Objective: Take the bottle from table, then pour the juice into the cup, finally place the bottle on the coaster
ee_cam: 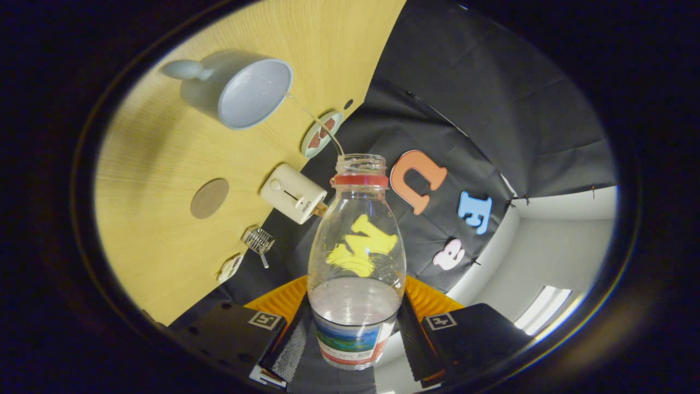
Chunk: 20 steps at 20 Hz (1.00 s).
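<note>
- Clear plastic bottle sits clamped between the two fingers of the gripper; both press on its labelled lower body, one on each side.
- Bottle is uncapped, red ring at the neck, open mouth pointing away from the fingers. View is rolled hard over, so the bottle reads as tilted toward the tabletop.
- Pale liquid pools in the bottle's lower part near the fingers; the upper body looks empty.
- Thin stream arcs from the mouth across to the rim of the cup, a pale mug with its handle on the far side from the bottle. Cup interior looks nearly dry; level cannot be judged.
- Light wooden tabletop carries the rest: round brown coaster out on the open wood, well apart from the cup.
- Along the tabletop's edge by the black cloth: small patterned dish, cream box-shaped gadget, small wire object, a little packet.
- Step in hand, by judgement: the pour, under way, with juice left in the bottle.
- Next move calls for holding the stream on the cup's mouth, then righting the bottle before carrying it to the coaster and setting its base down squarely.
</note>
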{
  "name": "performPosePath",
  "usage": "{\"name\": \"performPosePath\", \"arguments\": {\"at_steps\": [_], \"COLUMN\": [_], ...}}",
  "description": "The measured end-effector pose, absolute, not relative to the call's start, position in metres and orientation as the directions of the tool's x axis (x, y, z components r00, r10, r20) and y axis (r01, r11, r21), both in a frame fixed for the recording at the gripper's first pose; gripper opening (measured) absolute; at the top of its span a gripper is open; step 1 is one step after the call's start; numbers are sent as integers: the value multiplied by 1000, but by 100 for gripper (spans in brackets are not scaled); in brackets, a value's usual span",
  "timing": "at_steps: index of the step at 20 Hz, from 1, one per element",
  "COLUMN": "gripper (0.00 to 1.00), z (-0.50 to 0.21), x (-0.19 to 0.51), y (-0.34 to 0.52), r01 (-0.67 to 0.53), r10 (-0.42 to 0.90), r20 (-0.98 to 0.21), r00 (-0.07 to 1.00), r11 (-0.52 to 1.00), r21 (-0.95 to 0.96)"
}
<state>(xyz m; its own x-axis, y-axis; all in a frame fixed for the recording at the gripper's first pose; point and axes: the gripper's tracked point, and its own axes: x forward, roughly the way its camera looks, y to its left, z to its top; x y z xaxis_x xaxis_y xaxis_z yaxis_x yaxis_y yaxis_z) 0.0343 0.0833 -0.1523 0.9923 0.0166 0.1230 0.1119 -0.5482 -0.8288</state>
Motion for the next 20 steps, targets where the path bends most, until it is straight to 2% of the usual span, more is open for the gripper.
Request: {"name": "performPosePath", "arguments": {"at_steps": [13, 20], "gripper": [80, 80], "z": [-164, -162], "x": [39, 34], "y": [104, 131], "r01": [137, 227], "r10": [78, 164], "r20": [115, 160], "r00": [990, 973], "r11": [-701, -779], "r21": [-700, -584]}}
